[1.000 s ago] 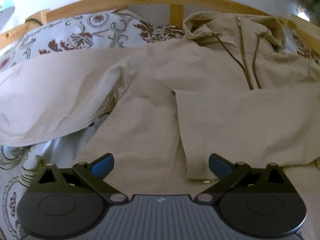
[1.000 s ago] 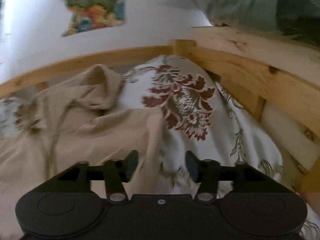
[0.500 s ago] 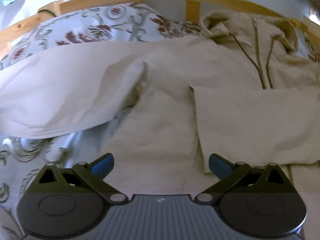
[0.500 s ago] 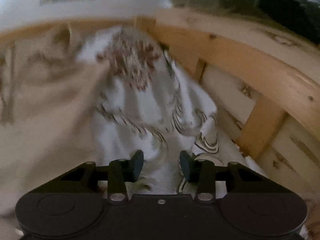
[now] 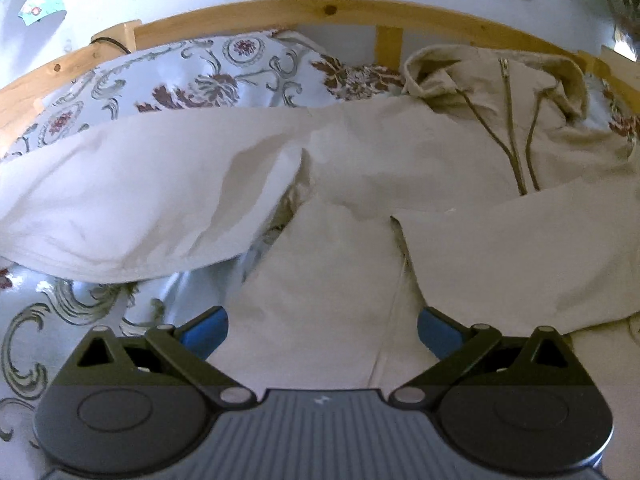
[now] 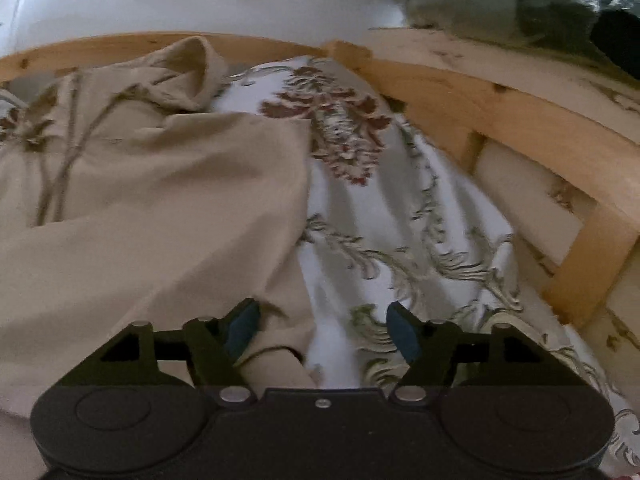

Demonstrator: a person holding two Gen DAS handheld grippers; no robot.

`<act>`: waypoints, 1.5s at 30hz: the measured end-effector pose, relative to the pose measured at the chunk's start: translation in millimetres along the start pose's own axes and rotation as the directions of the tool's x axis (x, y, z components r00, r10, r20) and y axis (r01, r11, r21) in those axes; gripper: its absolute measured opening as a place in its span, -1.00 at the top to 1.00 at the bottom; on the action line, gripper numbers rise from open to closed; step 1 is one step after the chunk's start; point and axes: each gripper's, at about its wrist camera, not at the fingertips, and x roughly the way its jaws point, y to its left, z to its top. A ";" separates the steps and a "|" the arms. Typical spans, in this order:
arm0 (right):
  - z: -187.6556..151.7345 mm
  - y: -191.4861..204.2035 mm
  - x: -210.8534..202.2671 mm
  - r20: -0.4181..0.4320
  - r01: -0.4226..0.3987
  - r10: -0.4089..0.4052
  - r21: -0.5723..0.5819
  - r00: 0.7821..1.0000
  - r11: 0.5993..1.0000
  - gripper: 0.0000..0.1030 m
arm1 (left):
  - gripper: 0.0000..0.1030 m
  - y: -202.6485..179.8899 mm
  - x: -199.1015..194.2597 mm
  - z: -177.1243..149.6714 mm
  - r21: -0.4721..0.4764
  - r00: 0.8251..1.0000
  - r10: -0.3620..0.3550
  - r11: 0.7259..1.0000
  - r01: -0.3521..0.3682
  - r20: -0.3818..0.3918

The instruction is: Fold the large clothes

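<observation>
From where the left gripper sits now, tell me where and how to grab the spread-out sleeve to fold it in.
Probably grip the spread sleeve along its near lower edge, far out toward the cuff end at the left, which is cut off by the frame. That edge lifts slightly off the floral bedding; slide one finger of the open left gripper under from the near side.

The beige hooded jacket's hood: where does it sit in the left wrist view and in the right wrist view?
Left wrist view: the beige jacket's hood lies upper right, against the wooden bed rail.
Right wrist view: the hood lies upper left, below the same rail.
Shared landmark: the zipper and drawcords running down from the hood.
</observation>
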 end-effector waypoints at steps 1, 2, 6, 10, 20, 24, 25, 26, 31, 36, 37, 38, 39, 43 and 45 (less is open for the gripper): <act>-0.9 -1.7 2.4 0.007 0.011 -0.011 0.003 1.000 1.000 -0.45 | -0.99 -0.2 2.3 -1.5 0.001 1.000 -0.001 1.000 0.001 -0.006; -0.6 -5.0 4.4 0.014 0.022 -0.023 0.020 1.000 1.000 -0.47 | -0.99 0.1 4.3 -2.6 -0.001 1.000 -0.005 1.000 0.005 -0.011; 1.2 -22.5 2.1 0.004 0.079 -0.080 0.120 0.997 0.990 -0.39 | -0.99 6.4 3.6 -1.8 -0.020 1.000 -0.005 1.000 0.005 -0.021; 9.1 -22.1 -24.1 0.020 0.038 -0.041 0.126 0.999 0.991 -0.34 | -0.99 22.6 -17.3 12.0 -0.071 1.000 -0.007 0.997 0.007 -0.005; 36.8 25.2 -166.4 0.111 -0.195 0.179 0.151 0.977 0.969 -0.96 | -0.99 112.4 -103.1 39.5 0.000 0.995 0.092 0.996 -0.092 0.031; 30.3 58.5 -231.7 0.095 -0.345 0.333 0.167 0.938 0.924 -0.98 | -0.99 182.3 -115.5 35.1 -0.049 0.976 0.217 0.975 -0.216 0.009; 26.5 65.5 -247.0 0.096 -0.378 0.366 0.176 0.926 0.909 -0.98 | -0.99 199.3 -116.1 33.5 -0.087 0.977 0.215 0.973 -0.215 -0.005; 20.7 72.5 -262.0 0.101 -0.420 0.408 0.174 0.907 0.891 -0.99 | -0.99 215.5 -115.3 31.7 -0.130 0.981 0.194 0.972 -0.195 -0.019; -2.1 120.2 -292.7 0.112 -0.491 0.488 0.006 0.866 0.871 -0.99 | -0.99 268.3 -94.8 19.7 -0.399 0.994 0.096 0.911 -0.105 -0.042; -31.5 174.0 -283.0 0.103 -0.236 0.301 -0.406 0.948 0.883 -0.98 | -0.99 292.0 -72.0 11.3 -0.574 0.991 0.119 0.808 -0.131 -0.060; -36.9 181.2 -280.7 0.129 -0.174 0.263 -0.473 0.956 0.864 -0.98 | -0.99 294.5 -68.5 10.2 -0.605 0.990 0.131 0.784 -0.138 -0.056; -40.8 185.7 -278.8 0.153 -0.128 0.239 -0.516 0.959 0.847 -0.98 | -0.99 296.7 -65.4 8.7 -0.628 0.989 0.140 0.766 -0.139 -0.049; -42.6 187.6 -277.1 0.166 -0.107 0.229 -0.537 0.959 0.837 -0.98 | -0.99 300.5 -61.7 6.7 -0.643 0.988 0.148 0.753 -0.141 -0.043; -38.4 181.2 -274.4 0.152 -0.177 0.289 -0.503 0.945 0.846 -0.98 | -0.99 302.9 -58.7 8.7 -0.699 0.982 0.186 0.700 -0.147 -0.019; -40.0 181.6 -273.7 0.151 -0.176 0.285 -0.499 0.947 0.849 -0.98 | -0.99 305.4 -57.2 6.7 -0.730 0.978 0.208 0.665 -0.159 -0.024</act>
